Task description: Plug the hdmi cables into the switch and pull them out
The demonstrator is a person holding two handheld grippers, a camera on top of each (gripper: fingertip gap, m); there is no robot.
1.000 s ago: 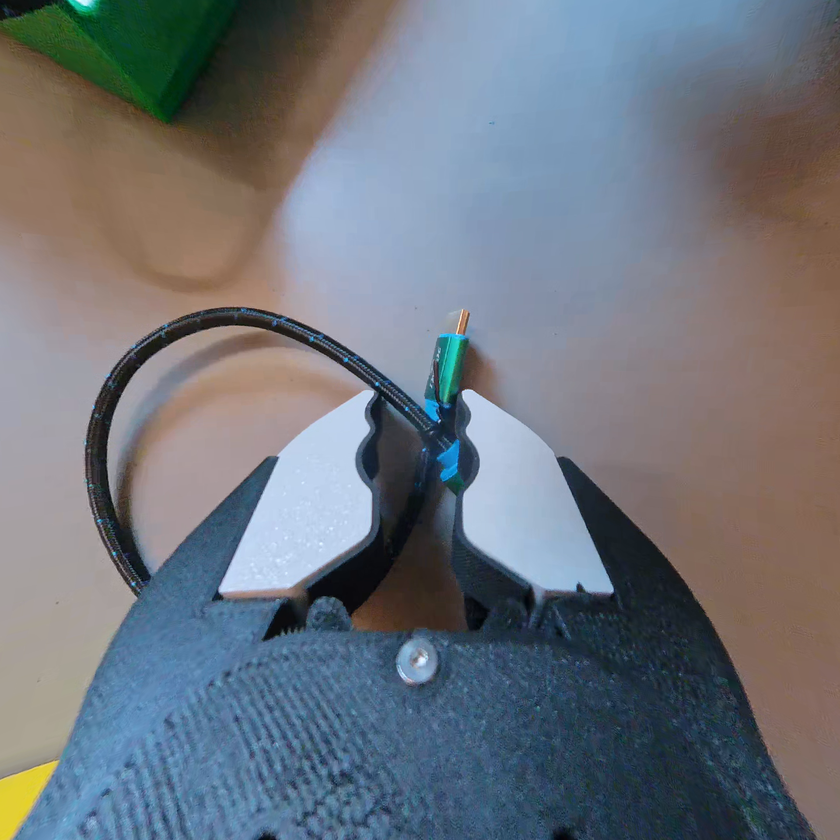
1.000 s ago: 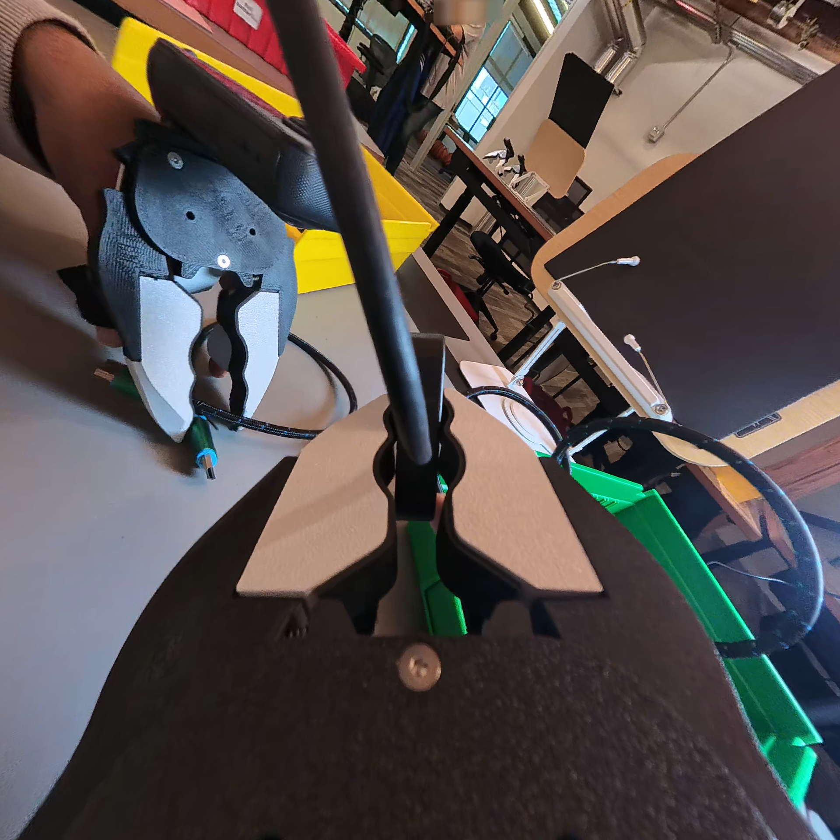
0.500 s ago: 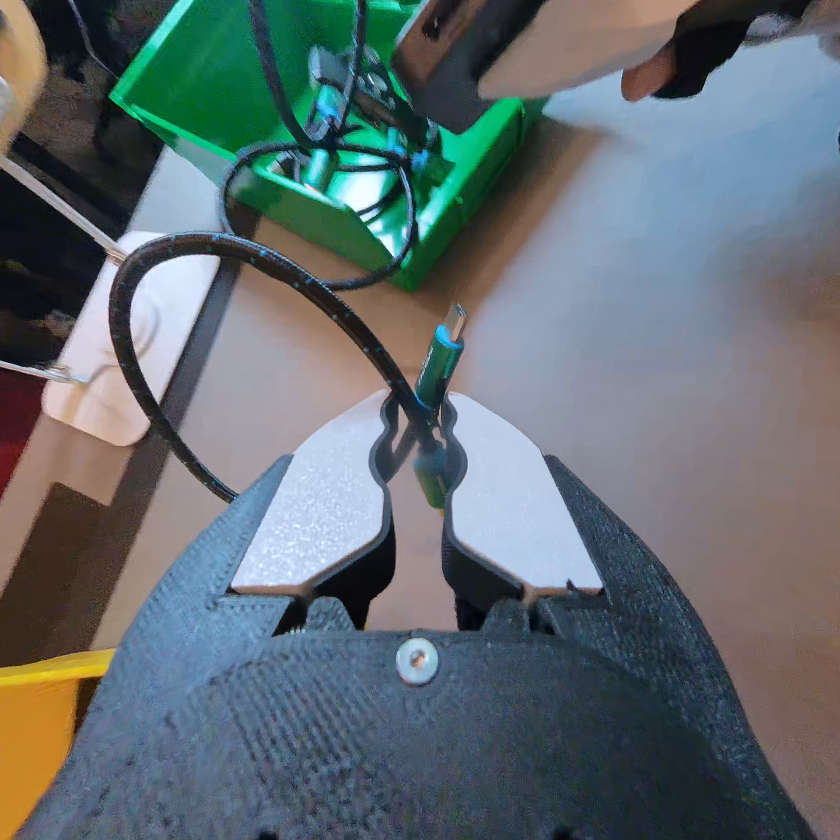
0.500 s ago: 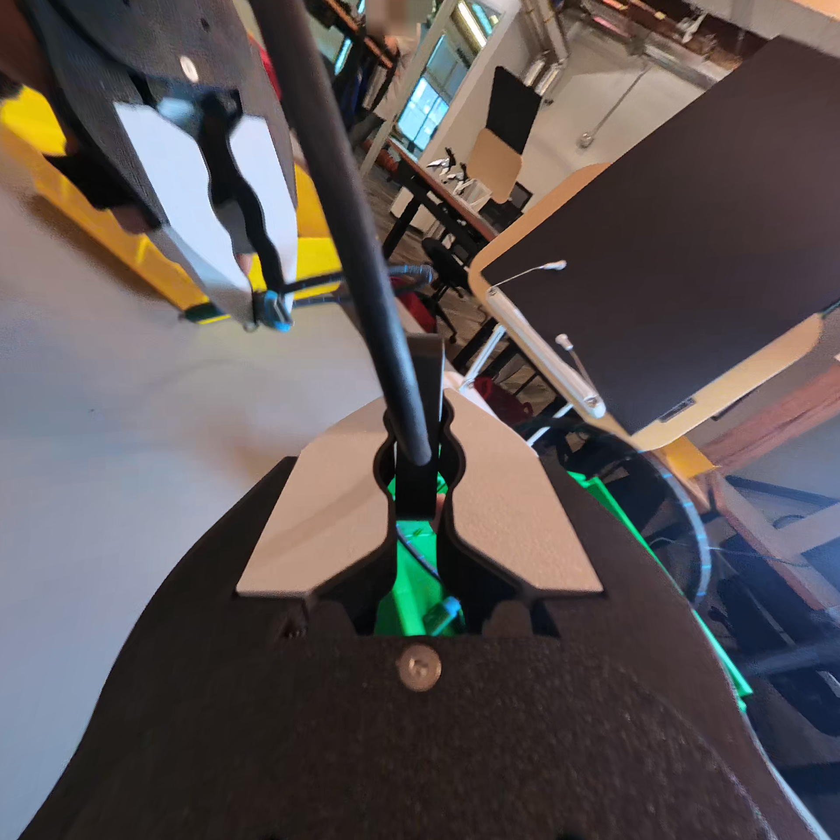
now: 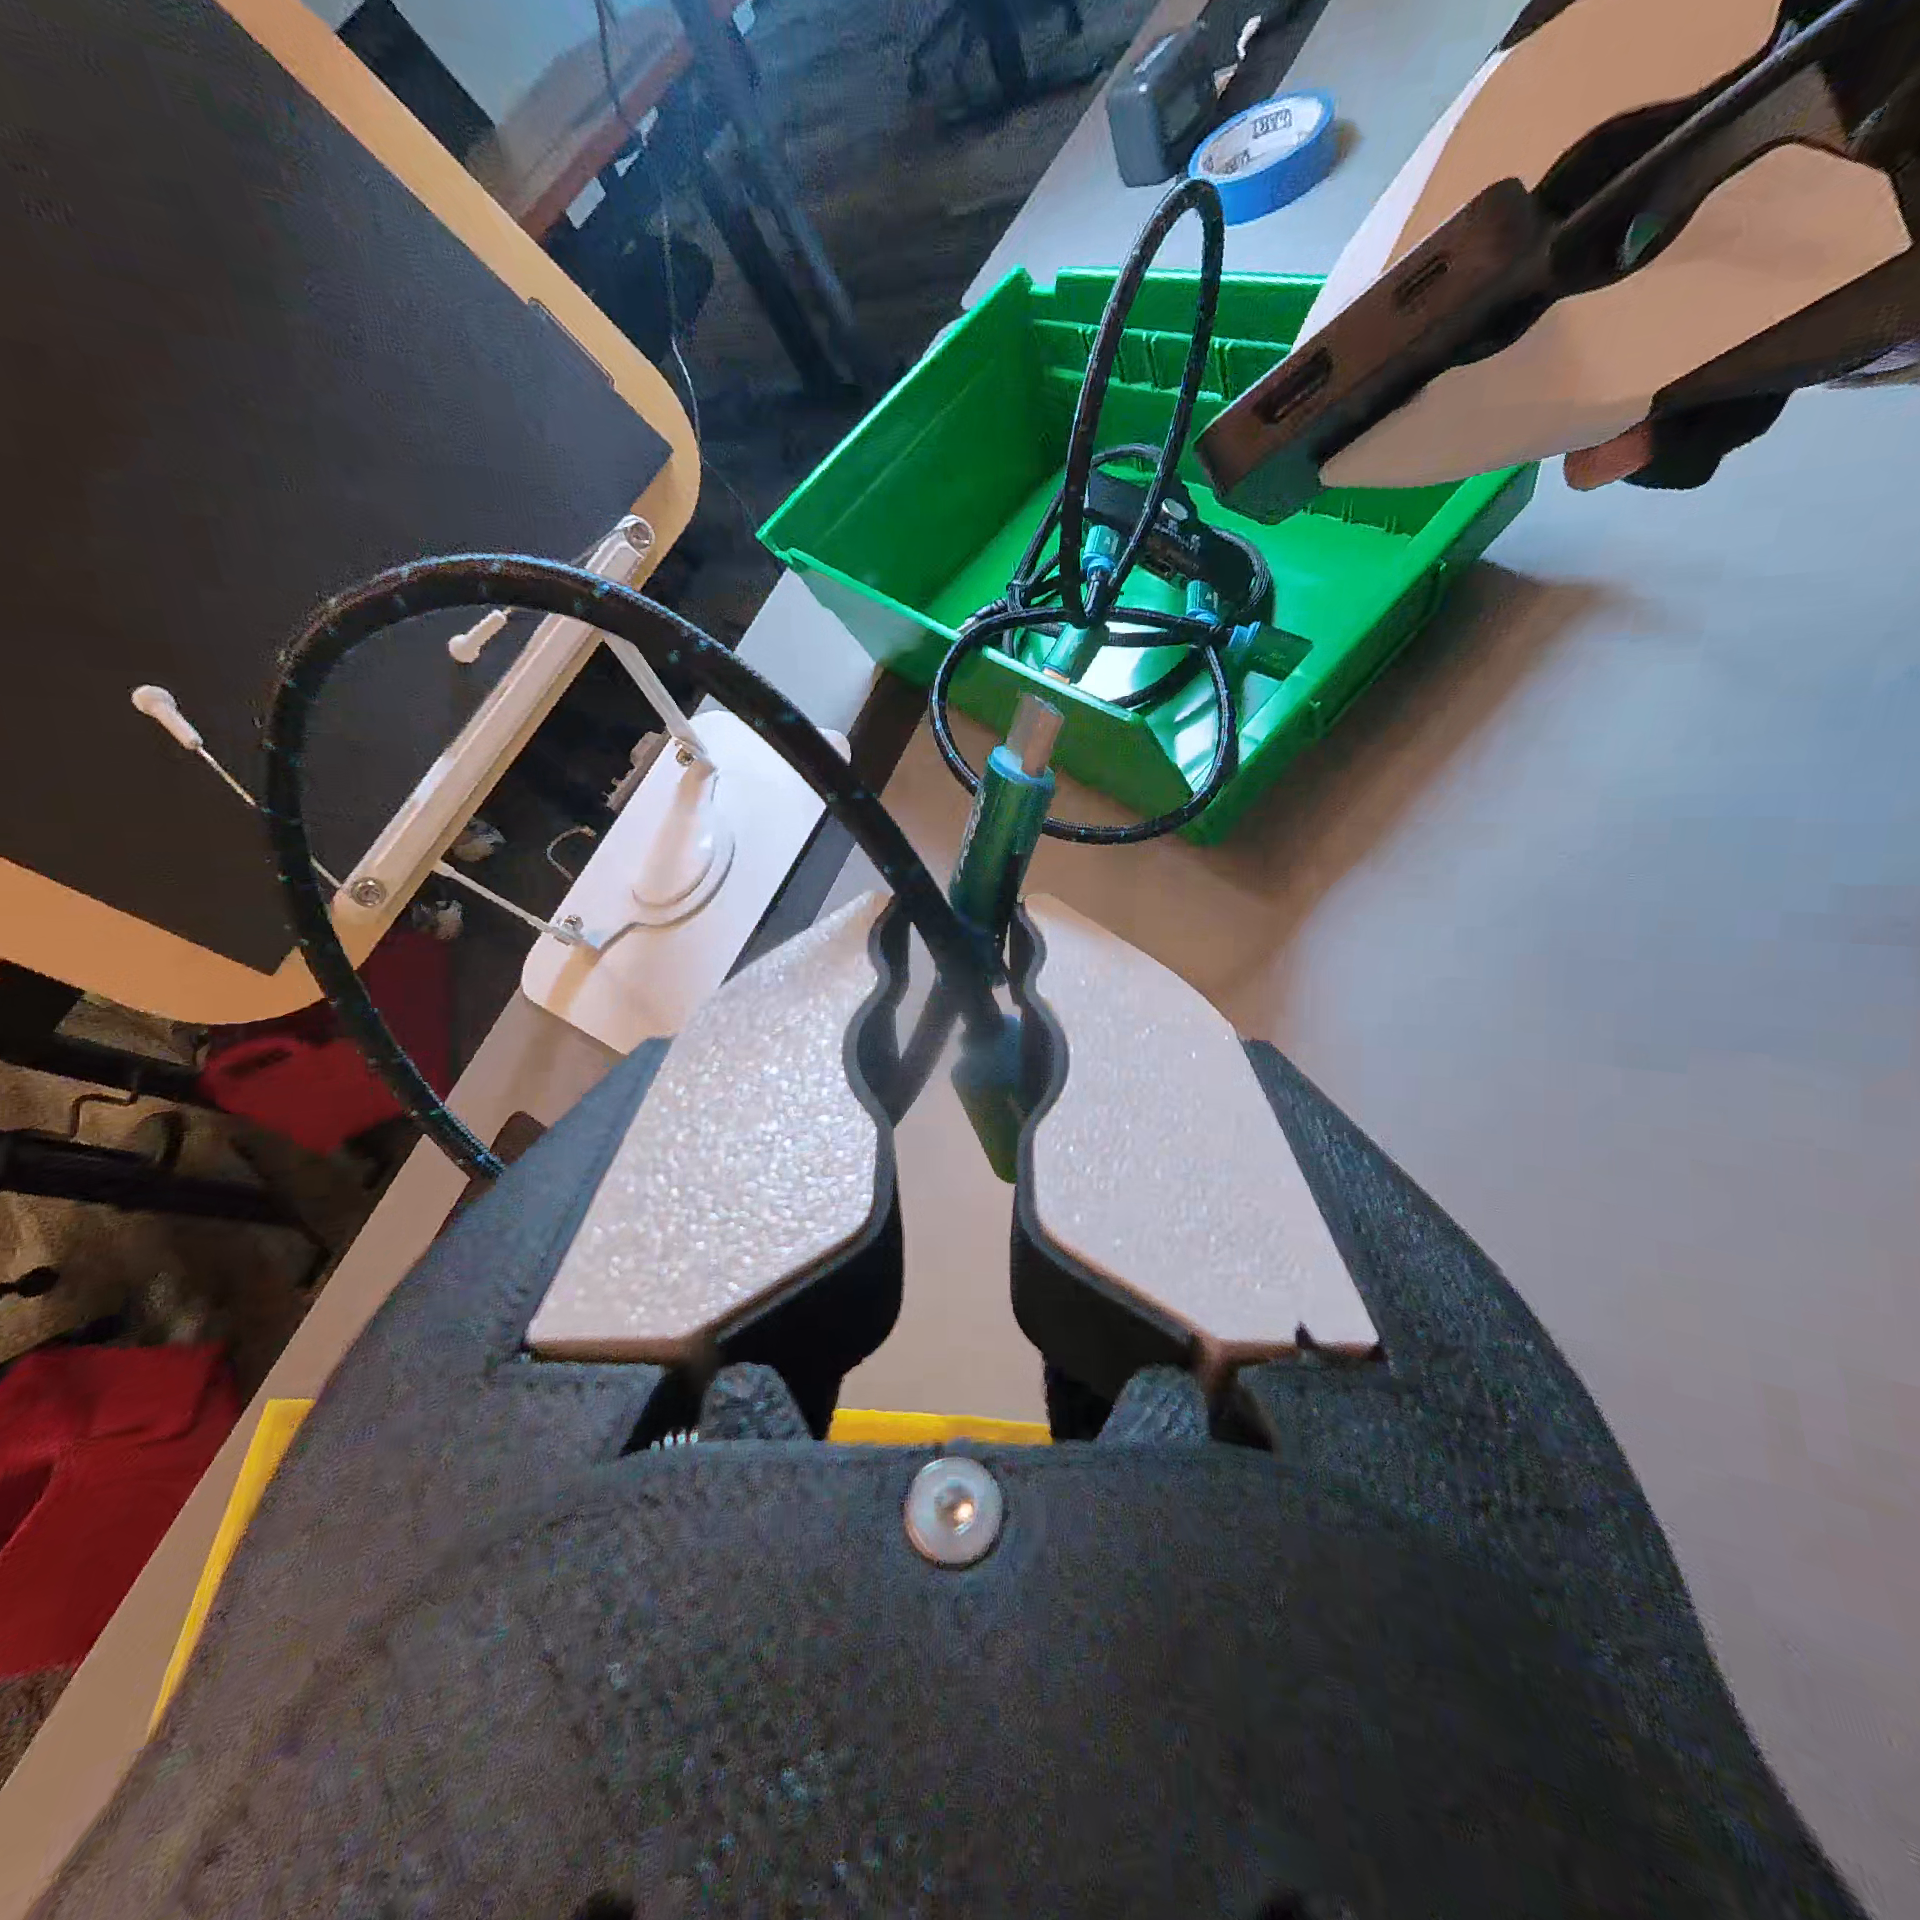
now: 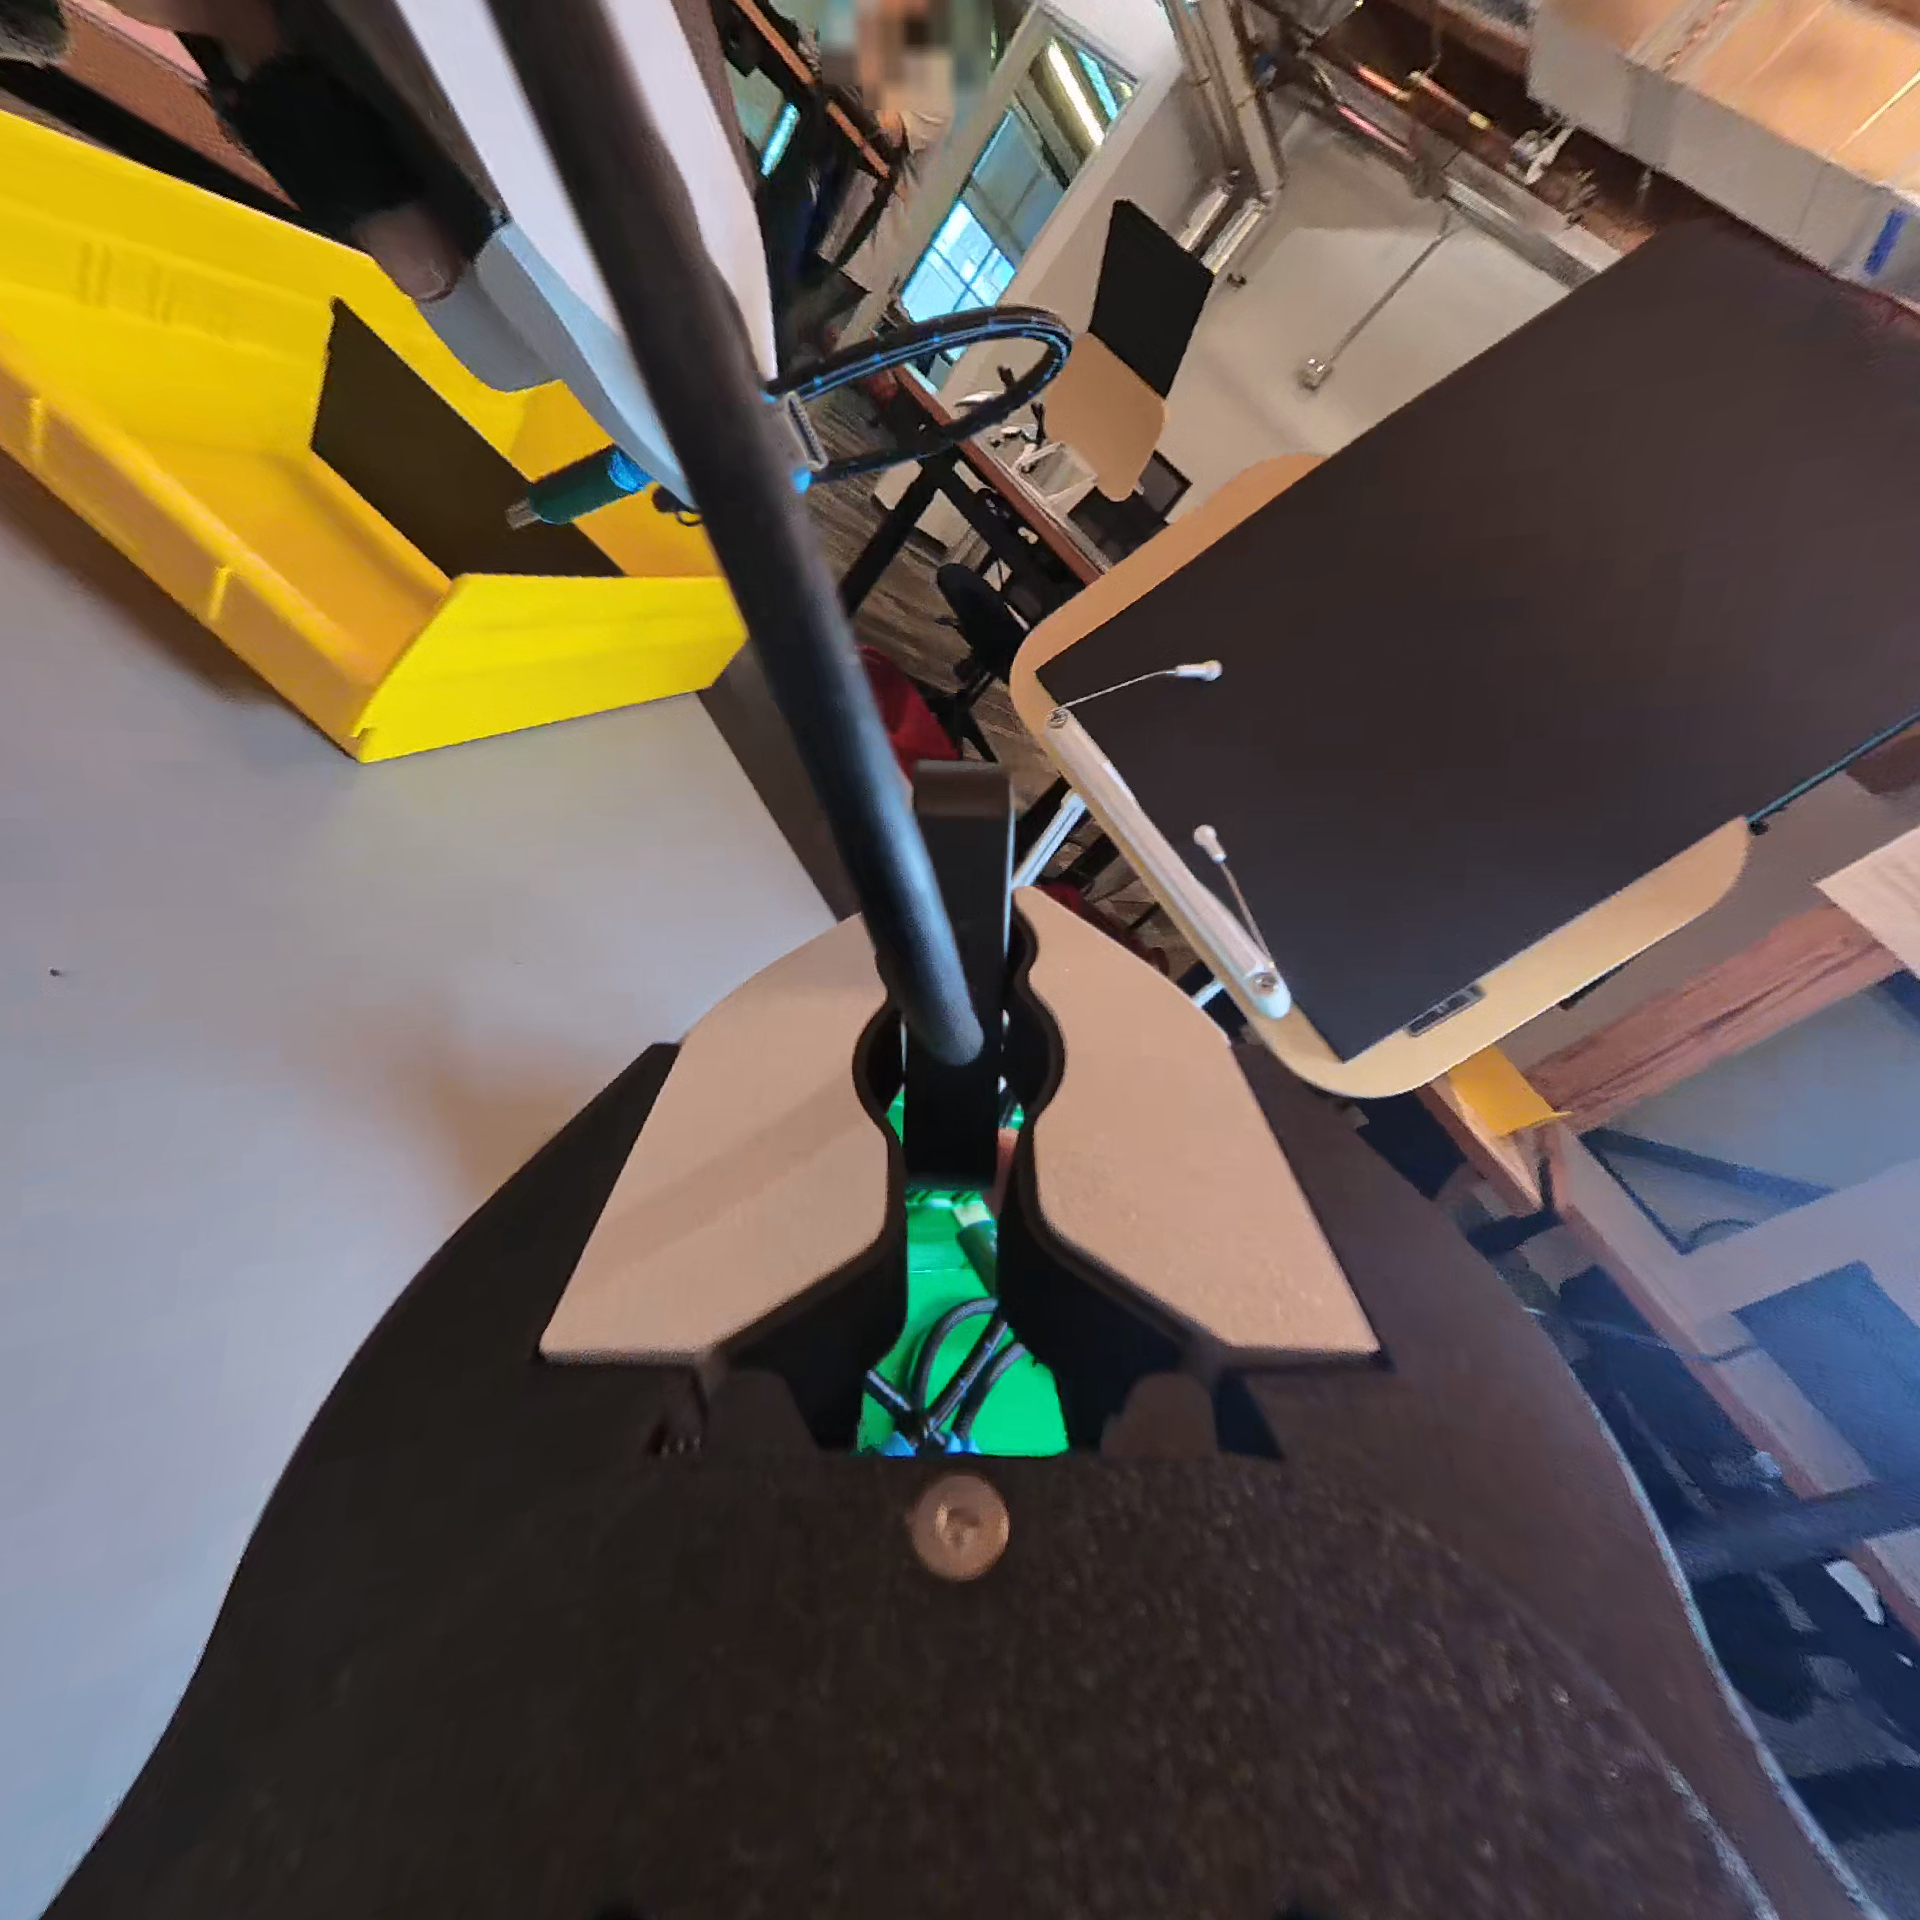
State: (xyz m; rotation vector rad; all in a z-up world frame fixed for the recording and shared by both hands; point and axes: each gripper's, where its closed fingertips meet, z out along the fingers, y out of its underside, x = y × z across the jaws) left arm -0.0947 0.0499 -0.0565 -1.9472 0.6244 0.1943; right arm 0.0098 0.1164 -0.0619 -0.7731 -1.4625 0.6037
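Note:
My left gripper (image 5: 951, 935) is shut on a green HDMI plug (image 5: 1003, 821), held above the grey table with its metal tip pointing forward. The plug's braided black cable (image 5: 312, 779) loops off to the left. My right gripper (image 6: 961, 925) is shut on the black switch (image 6: 951, 1091), and a thick black cable (image 6: 727, 416) rises from it. In the left wrist view the switch (image 5: 1382, 343) hangs at the upper right, over the green bin, with its ports facing the plug. In the right wrist view the plug (image 6: 582, 488) shows at the upper left.
A green bin (image 5: 904, 499) with several coiled HDMI cables stands at the table's far edge. A yellow bin (image 6: 312, 582) is behind the left gripper. A blue tape roll (image 5: 1262, 156) and a dark box (image 5: 1164, 104) lie farther back. A black panel (image 5: 260, 416) stands beyond the table's left edge. My right fingertips sit around 12 cm from my left ones. From either gripper's tips it is about 35 cm to the black panel (image 5: 260, 416).
My left gripper has lifted the plug off the table and swung to face the green bin and the switch. My right gripper has carried the switch over the bin.

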